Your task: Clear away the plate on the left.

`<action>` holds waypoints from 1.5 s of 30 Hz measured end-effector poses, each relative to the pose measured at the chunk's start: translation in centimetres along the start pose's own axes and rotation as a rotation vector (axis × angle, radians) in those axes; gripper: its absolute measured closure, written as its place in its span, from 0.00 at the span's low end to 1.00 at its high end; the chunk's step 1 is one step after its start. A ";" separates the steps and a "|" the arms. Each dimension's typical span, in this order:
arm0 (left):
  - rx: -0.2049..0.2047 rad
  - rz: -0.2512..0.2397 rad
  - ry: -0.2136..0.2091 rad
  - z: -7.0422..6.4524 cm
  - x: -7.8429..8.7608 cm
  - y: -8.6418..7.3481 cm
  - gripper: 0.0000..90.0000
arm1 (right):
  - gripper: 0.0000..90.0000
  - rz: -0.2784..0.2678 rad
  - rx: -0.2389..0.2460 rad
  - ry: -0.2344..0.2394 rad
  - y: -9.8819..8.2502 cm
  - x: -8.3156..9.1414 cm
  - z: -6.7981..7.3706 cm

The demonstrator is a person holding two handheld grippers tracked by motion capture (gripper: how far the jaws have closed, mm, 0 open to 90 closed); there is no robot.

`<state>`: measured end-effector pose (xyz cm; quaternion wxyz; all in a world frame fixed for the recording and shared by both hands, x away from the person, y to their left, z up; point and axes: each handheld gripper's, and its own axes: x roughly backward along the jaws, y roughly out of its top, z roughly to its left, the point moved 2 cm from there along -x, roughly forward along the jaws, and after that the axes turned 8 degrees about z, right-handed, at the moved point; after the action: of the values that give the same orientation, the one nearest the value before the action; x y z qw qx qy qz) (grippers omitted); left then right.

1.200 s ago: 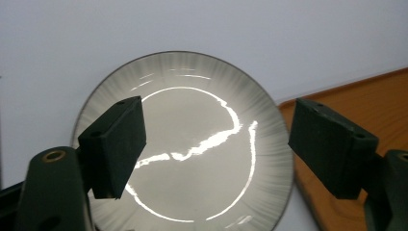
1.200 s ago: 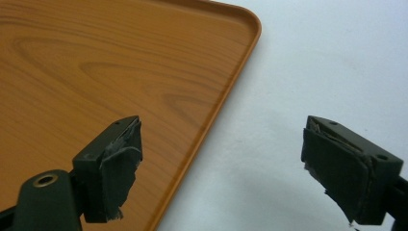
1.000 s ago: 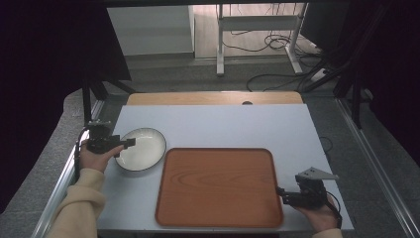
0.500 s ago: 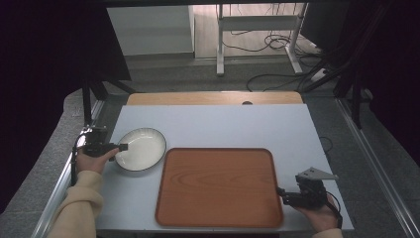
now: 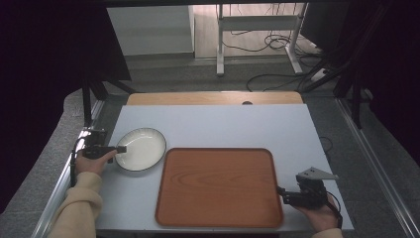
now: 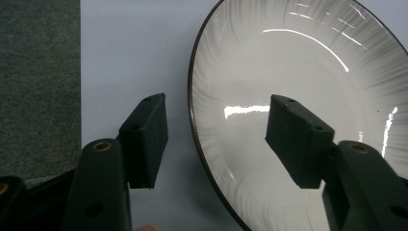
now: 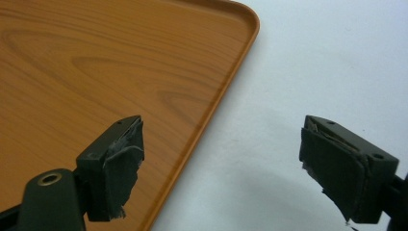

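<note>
A white plate (image 5: 141,148) with a dark rim lies on the table's left side. My left gripper (image 5: 121,148) is low at its left edge. In the left gripper view the plate (image 6: 298,72) has its rim between the jaws of the left gripper (image 6: 216,139), one outside and one over the inside. The jaws have just been closing, and the pads stand apart from the rim. A wooden tray (image 5: 218,186) lies in the middle. My right gripper (image 5: 281,192) is open at its right near corner, its jaws astride the edge of the tray (image 7: 96,62), as the right gripper (image 7: 221,163) view shows.
The light table top (image 5: 223,126) ends in a wooden strip (image 5: 213,98) at the back. Metal rails (image 5: 74,158) run along both sides. Cables and a metal stand (image 5: 257,29) are on the floor beyond the table.
My left hand has sunk toward the table at the plate's left rim, and its jaws stand narrower than before. The right hand, the tray and the plate have stayed put.
</note>
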<state>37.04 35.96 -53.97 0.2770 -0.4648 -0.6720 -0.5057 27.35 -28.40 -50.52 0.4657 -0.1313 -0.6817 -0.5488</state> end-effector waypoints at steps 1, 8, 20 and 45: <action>0.003 0.002 -0.002 0.1 -0.1 0.0 0.48 | 0.18 0.002 -0.002 0.000 0.0 0.0 0.0; 0.015 0.005 -0.043 0.5 -0.4 -0.1 0.62 | 0.18 0.009 -0.005 -0.002 0.0 -0.1 0.0; 0.037 0.039 -0.088 0.8 -0.9 0.1 0.70 | 0.18 0.021 -0.011 -0.007 -0.1 -0.4 -0.2; 0.096 0.024 -0.137 0.6 0.6 1.2 0.90 | 0.18 0.022 -0.027 -0.015 -0.1 -0.5 -0.5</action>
<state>37.93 36.79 -53.21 0.2584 -0.4923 -0.7073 -0.4365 27.80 -28.68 -50.93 0.4646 -0.1491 -0.6763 -0.5518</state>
